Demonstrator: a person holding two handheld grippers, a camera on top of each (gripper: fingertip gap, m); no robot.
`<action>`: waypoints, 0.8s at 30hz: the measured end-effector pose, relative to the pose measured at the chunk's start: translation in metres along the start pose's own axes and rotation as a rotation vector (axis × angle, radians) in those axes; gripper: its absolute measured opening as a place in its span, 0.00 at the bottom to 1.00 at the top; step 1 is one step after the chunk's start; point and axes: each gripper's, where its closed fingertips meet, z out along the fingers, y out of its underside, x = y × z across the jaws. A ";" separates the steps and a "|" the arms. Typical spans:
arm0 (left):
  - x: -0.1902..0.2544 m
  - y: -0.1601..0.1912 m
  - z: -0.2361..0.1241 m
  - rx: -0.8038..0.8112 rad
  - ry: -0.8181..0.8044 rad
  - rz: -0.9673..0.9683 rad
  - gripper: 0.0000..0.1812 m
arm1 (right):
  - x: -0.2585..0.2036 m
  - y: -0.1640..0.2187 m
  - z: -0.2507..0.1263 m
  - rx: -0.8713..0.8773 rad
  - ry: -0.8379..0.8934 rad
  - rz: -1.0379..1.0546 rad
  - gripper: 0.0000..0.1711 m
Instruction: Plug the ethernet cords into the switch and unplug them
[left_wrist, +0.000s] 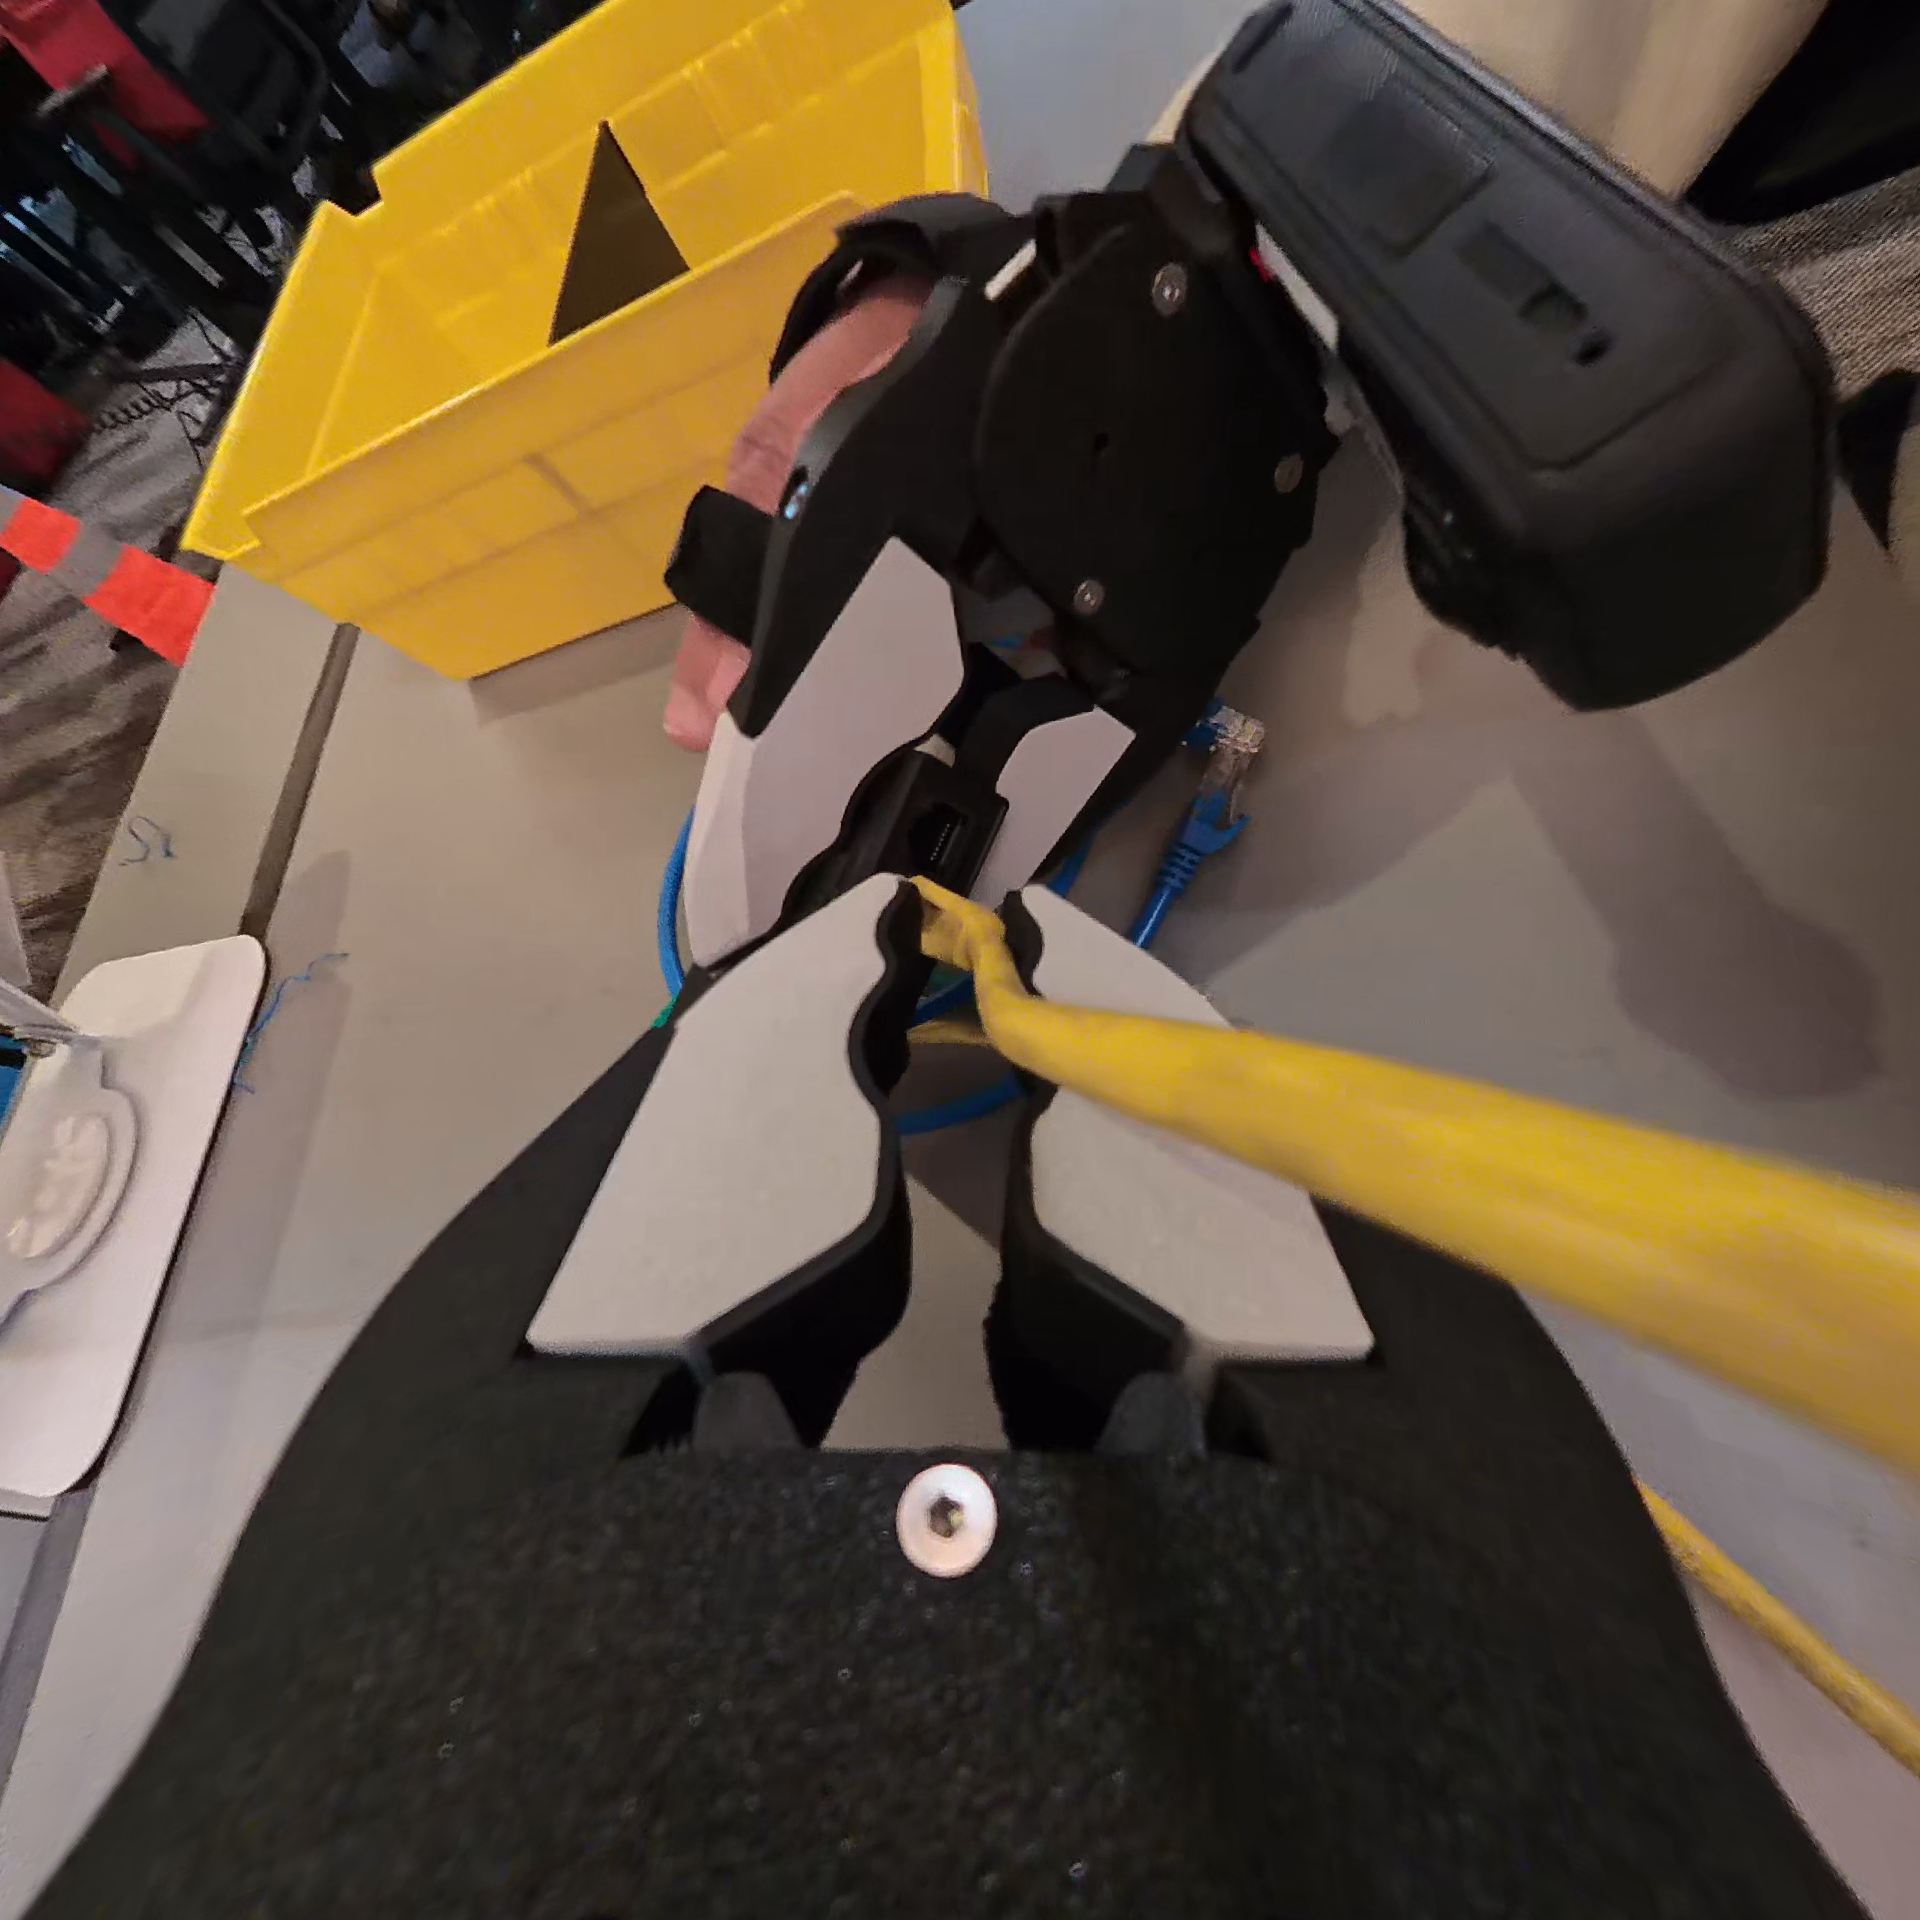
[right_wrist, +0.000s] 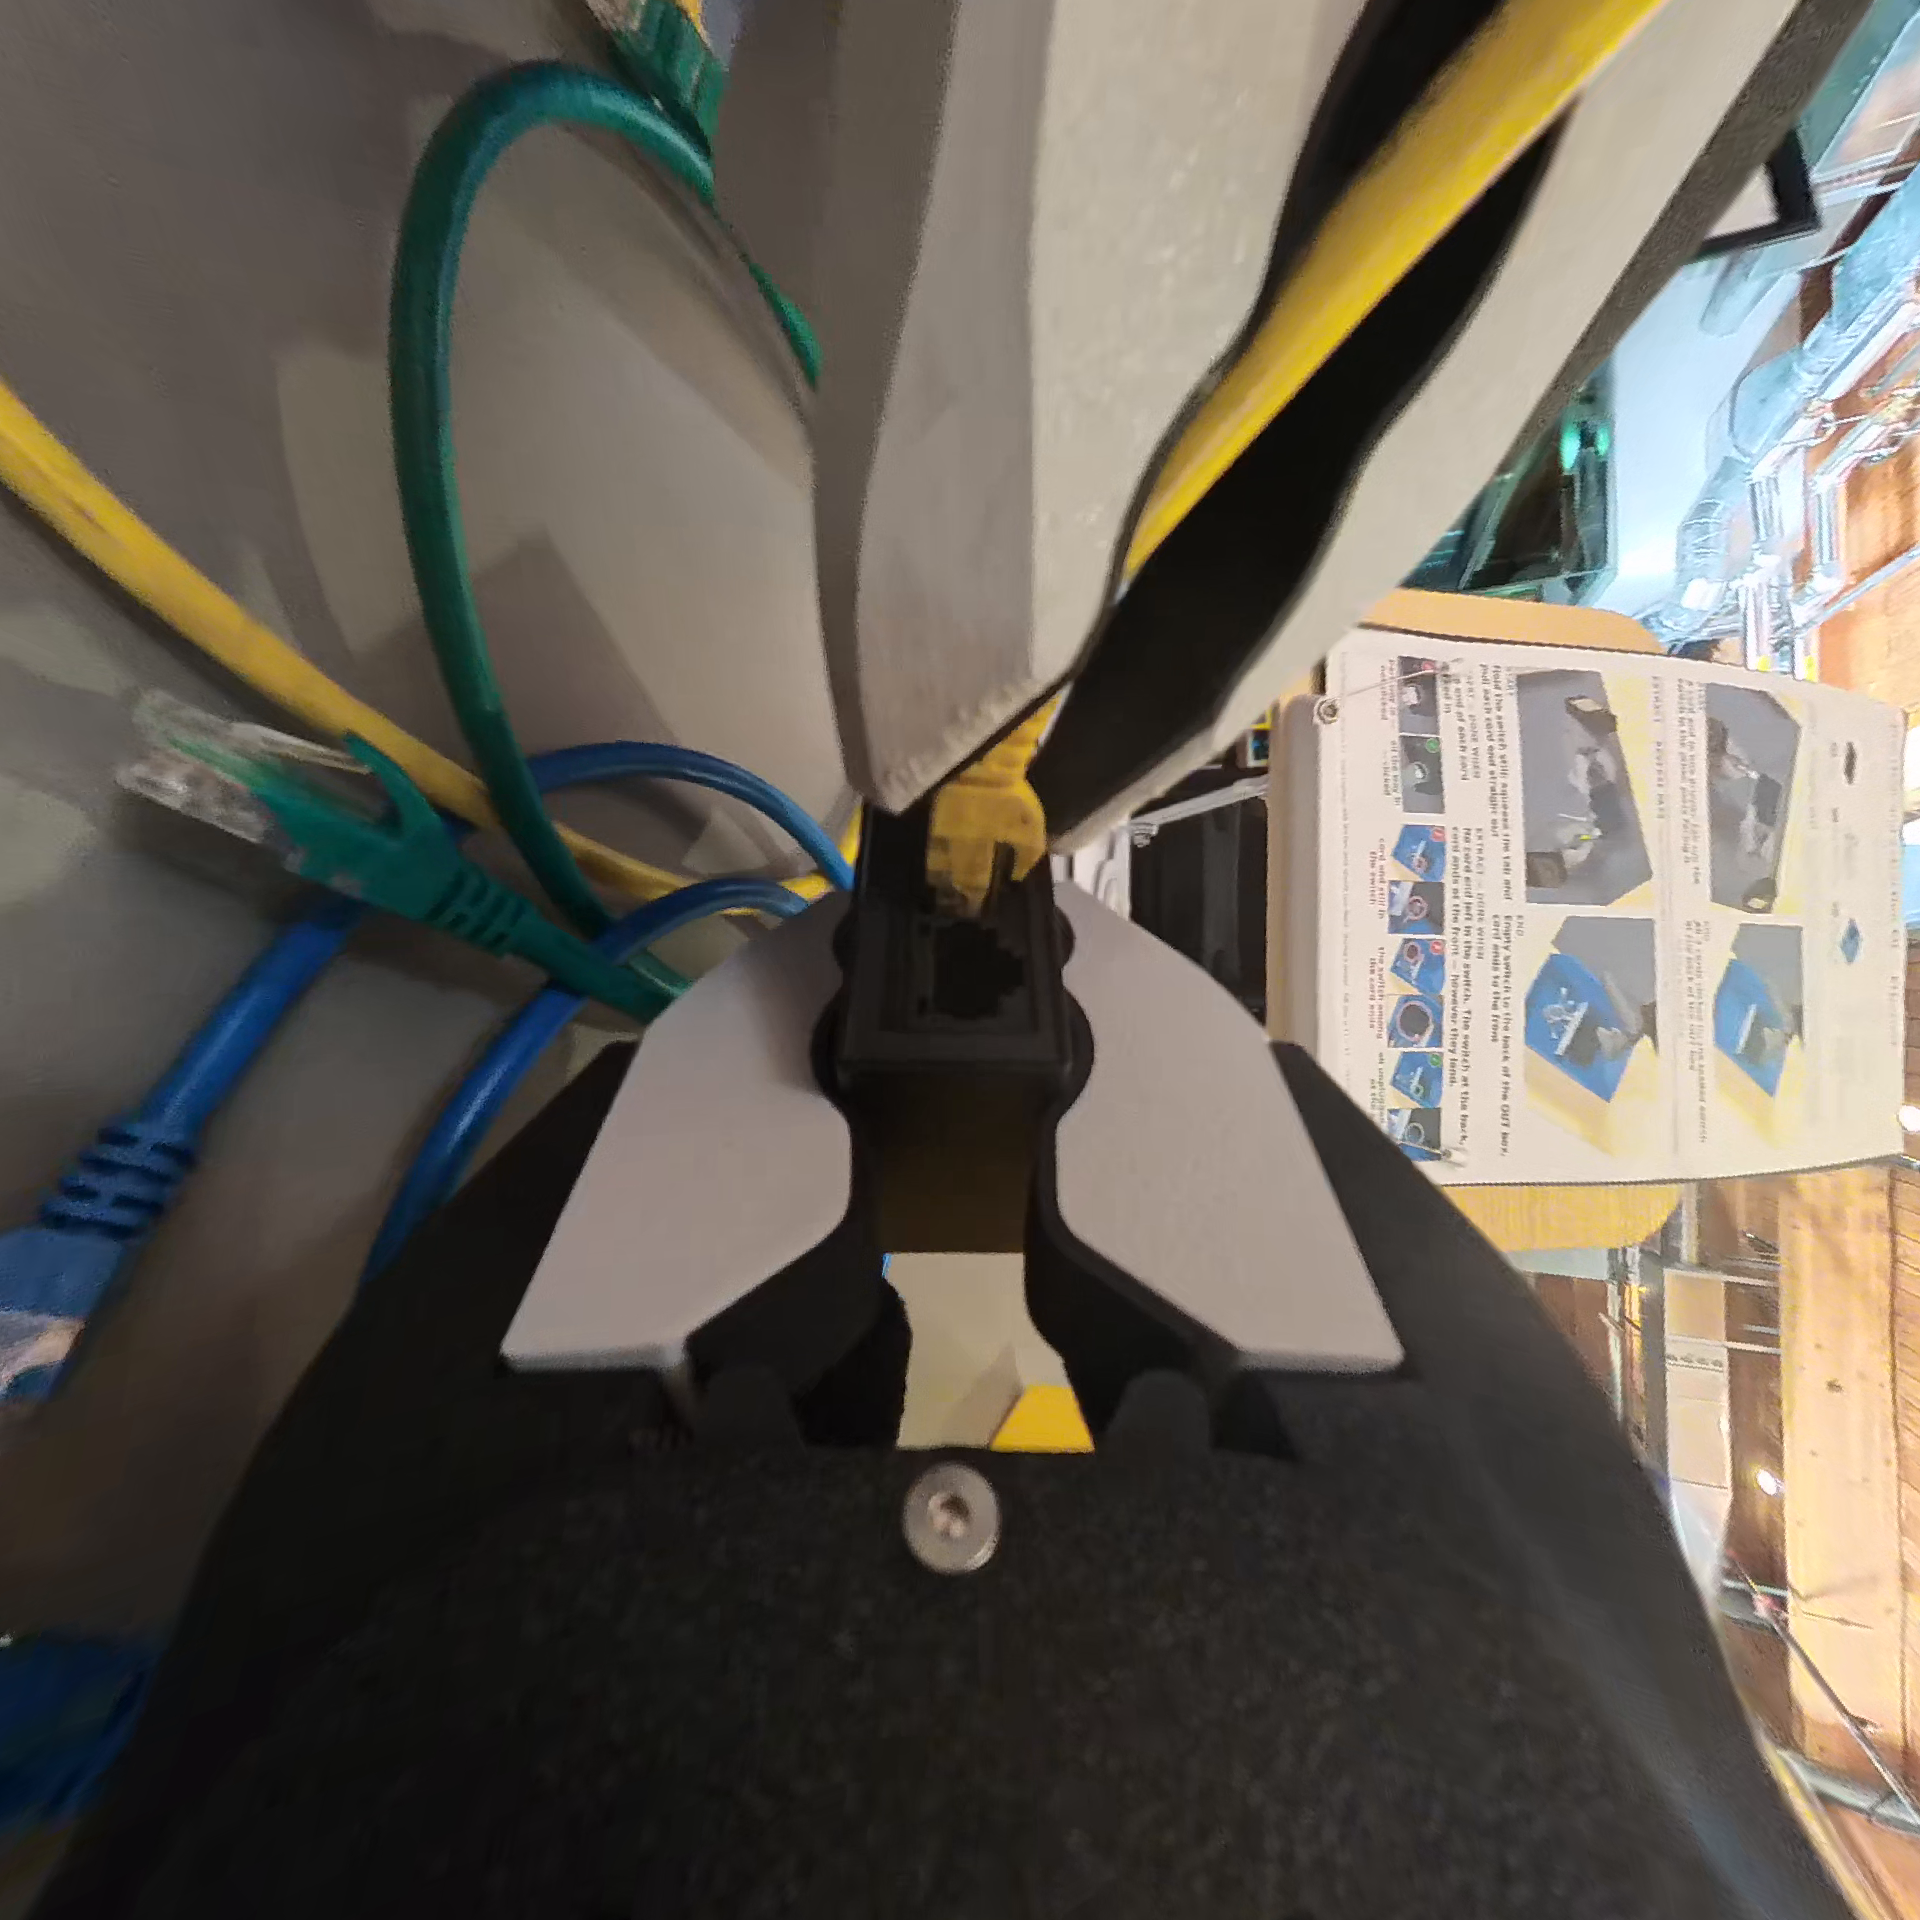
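My left gripper (left_wrist: 961, 914) is shut on a yellow ethernet cord (left_wrist: 1455, 1164) just behind its plug. The plug (right_wrist: 982, 831) sits at a port of the small black switch (right_wrist: 951, 1049); I cannot tell how deep it is in. My right gripper (right_wrist: 951, 935) is shut on the switch and holds it above the table, facing the left gripper (right_wrist: 987, 805), which comes in from above. In the left wrist view the right gripper (left_wrist: 925, 842) is opposite with the switch (left_wrist: 935, 821) between its grey fingers. One port facing the right camera is empty.
Loose green (right_wrist: 436, 540) and blue (right_wrist: 208, 1060) ethernet cords lie tangled on the grey table (left_wrist: 468, 883) under the switch. A yellow bin (left_wrist: 499, 416) stands at the back left. A white pad (left_wrist: 114, 1195) lies at the left edge. A printed instruction sheet (right_wrist: 1579, 935) is off to the right.
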 end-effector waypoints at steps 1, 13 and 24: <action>0.000 0.000 0.000 -0.002 0.006 -0.006 0.09 | 0.000 0.000 0.000 0.005 0.001 0.008 0.18; -0.007 0.013 0.001 -0.073 -0.045 -0.067 0.10 | -0.005 0.010 0.015 -0.055 -0.017 -0.002 0.18; -0.078 0.030 -0.129 -0.169 -0.636 -0.597 0.10 | 0.019 0.014 0.008 -0.114 0.119 -0.084 0.18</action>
